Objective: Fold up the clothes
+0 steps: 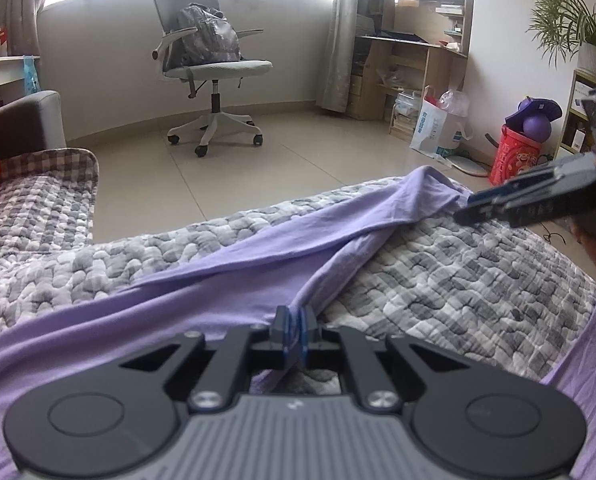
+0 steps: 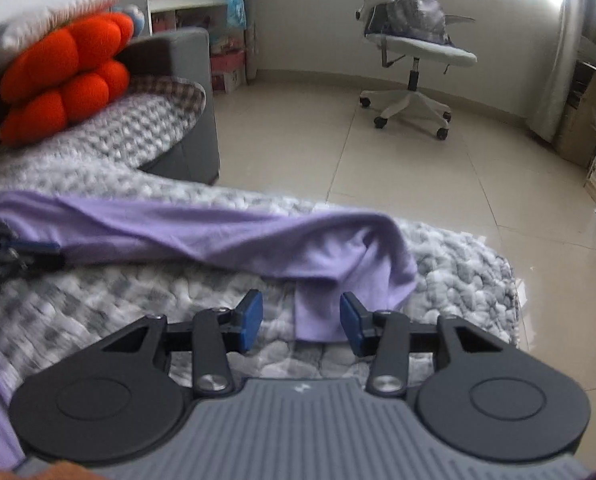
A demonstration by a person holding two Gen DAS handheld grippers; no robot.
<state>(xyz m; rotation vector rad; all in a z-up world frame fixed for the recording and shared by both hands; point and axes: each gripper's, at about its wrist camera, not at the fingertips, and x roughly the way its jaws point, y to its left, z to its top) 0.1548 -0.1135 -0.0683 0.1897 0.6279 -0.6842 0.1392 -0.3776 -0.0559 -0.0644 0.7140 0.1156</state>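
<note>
One fold looked barely begun — the lilac garment [image 2: 225,236] lay rumpled mid-frame on the checked quilt [image 2: 450,264]. Left gripper [image 1: 293,322] pinched its fabric; right gripper [image 2: 302,320] gaped, pads off the hem.

Garment [image 1: 281,240] across quilted cover [image 1: 458,280], office chair [image 1: 213,64] behind.

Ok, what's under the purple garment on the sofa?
The purple garment lies on a grey-and-white checked quilted cover that shows all around it. Whatever is under the cover, and anything beneath the bunched folds, is hidden.
</note>
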